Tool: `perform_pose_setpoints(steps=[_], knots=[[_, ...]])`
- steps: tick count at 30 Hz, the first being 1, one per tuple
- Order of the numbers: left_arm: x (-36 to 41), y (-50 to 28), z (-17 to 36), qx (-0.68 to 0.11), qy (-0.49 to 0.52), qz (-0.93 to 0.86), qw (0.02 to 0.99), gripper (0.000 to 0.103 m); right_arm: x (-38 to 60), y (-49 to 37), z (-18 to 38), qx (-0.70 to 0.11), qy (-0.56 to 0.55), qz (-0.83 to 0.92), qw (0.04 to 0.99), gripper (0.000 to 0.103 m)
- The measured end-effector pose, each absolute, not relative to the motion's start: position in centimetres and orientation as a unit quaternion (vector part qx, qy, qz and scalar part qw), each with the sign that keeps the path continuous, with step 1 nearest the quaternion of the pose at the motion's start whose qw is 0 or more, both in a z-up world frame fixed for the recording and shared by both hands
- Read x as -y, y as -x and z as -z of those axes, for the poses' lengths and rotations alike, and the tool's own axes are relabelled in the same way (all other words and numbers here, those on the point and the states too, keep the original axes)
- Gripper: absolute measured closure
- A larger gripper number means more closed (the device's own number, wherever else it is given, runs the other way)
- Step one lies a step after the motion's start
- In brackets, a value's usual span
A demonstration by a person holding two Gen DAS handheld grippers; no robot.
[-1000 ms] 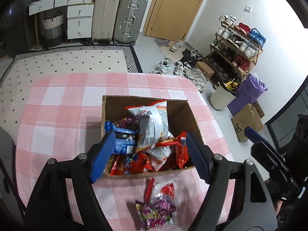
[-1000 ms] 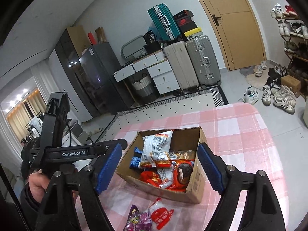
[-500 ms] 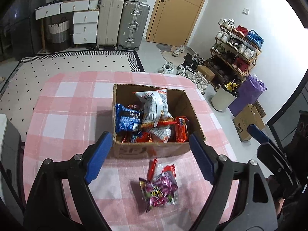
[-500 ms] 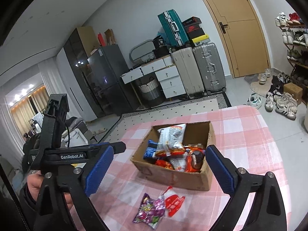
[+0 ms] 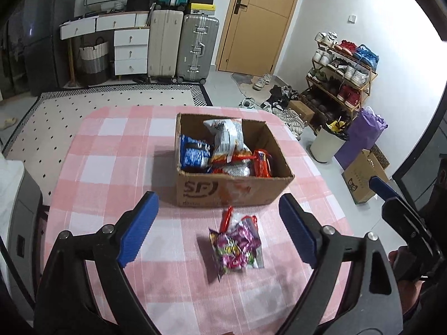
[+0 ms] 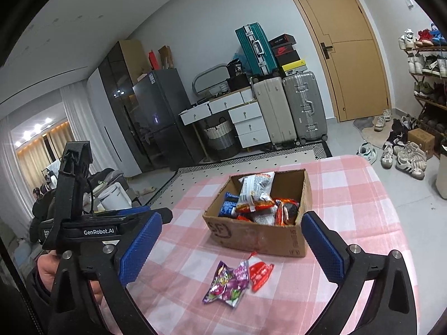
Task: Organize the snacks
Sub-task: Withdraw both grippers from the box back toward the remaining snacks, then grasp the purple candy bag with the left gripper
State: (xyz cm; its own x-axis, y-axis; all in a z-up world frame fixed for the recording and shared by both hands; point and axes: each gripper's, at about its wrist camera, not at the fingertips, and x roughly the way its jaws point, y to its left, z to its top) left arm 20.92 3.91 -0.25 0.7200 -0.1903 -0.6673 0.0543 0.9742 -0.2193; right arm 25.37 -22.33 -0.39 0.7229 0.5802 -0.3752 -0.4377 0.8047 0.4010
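An open cardboard box (image 5: 232, 189) full of snack packets stands on the pink checked tablecloth (image 5: 111, 167). In front of it lie a purple snack bag (image 5: 237, 248) and a red packet (image 5: 226, 217), touching each other. My left gripper (image 5: 217, 197) hovers over the near part of the table, its jaws opening with nothing between them. The right wrist view shows the same box (image 6: 259, 237), purple bag (image 6: 227, 284) and red packet (image 6: 261, 272). My right gripper (image 6: 232, 219) is back from them too, jaws opening and empty. A hand holds the left gripper (image 6: 83, 223) beside it.
The table's right edge drops to the floor, where a white bin (image 5: 324, 145), a purple bag (image 5: 360, 136) and a paper bag (image 5: 363, 176) stand. A shoe rack (image 5: 340, 69) and suitcases (image 5: 195, 47) line the walls. A grey unit (image 5: 19, 203) sits at the table's left.
Both grippers have drawn back from the box and their jaws have spread wider. The box now looks farther away, and the two packets on the cloth are fully in view.
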Motion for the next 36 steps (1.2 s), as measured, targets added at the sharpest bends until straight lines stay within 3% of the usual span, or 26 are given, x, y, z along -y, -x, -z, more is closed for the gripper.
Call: perform_pose_setpoints(steps=[4, 17, 36], knots=[[-3.9, -19.1, 0.9, -0.364, 0.098, 0.064, 0.924, 0.002, 22.5, -23.7, 0.7, -0.253, -0.138, -0.272, 0.918, 0.001], [-2.8, -18.3, 6.4, -0.410, 0.104, 0.062, 0.904, 0.001, 22.7, -21.7, 5.3, -0.297, -0.134, -0.261, 0.908, 0.001], [-0.3, -25.4, 17.0, -0.508, 0.116, 0.076, 0.850, 0.001, 23.2, -26.2, 13.0, -0.357, -0.158, -0.261, 0.883, 0.001]])
